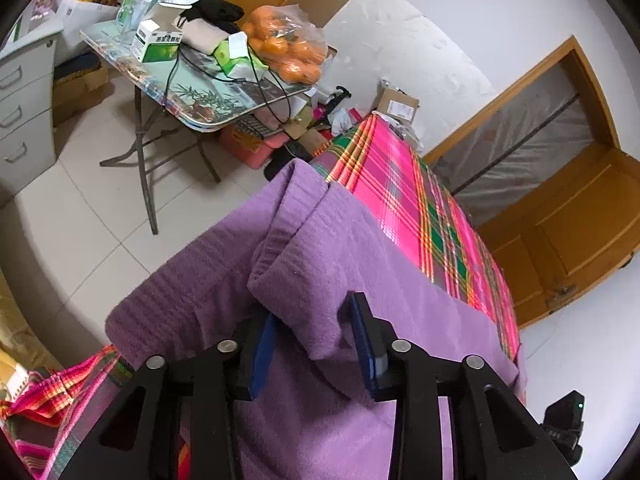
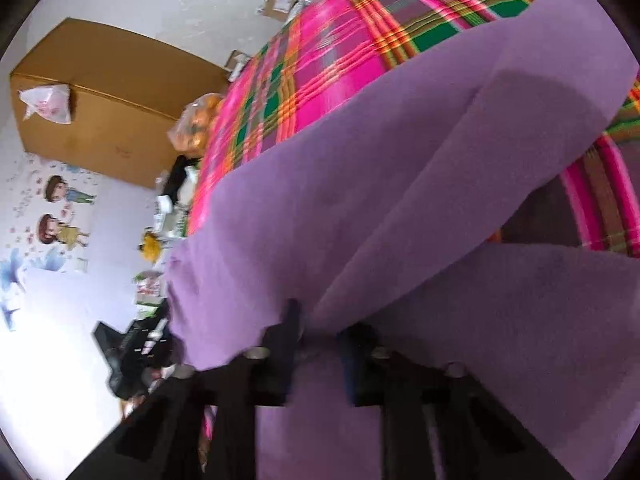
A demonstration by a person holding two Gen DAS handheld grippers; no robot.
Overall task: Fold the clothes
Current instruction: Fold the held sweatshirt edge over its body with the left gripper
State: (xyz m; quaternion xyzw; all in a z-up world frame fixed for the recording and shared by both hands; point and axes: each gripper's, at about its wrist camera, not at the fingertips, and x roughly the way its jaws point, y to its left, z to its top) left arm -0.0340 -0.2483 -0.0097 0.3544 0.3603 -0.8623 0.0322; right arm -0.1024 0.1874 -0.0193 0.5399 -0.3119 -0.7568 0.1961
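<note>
One plaid bedcover (image 1: 404,184), pink with green and orange lines, spread underneath. One purple garment (image 1: 248,248) laid across it, one folded flap raised toward the cameras. Two grippers. Left gripper (image 1: 312,334): jaws apart, the flap between them, pads not visibly pressing. Right gripper (image 2: 316,346): blurred, jaws nearly together, pinching a garment fold. One bag of oranges (image 1: 284,50) on one folding table (image 1: 200,98).

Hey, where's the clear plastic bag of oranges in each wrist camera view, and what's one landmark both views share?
Left wrist view: the clear plastic bag of oranges sits upper centre, on the cluttered folding table.
Right wrist view: the bag is left of centre, blurred, at the bed's far edge.
Shared landmark: the pink plaid bedsheet under the purple knitted sweater.
</note>
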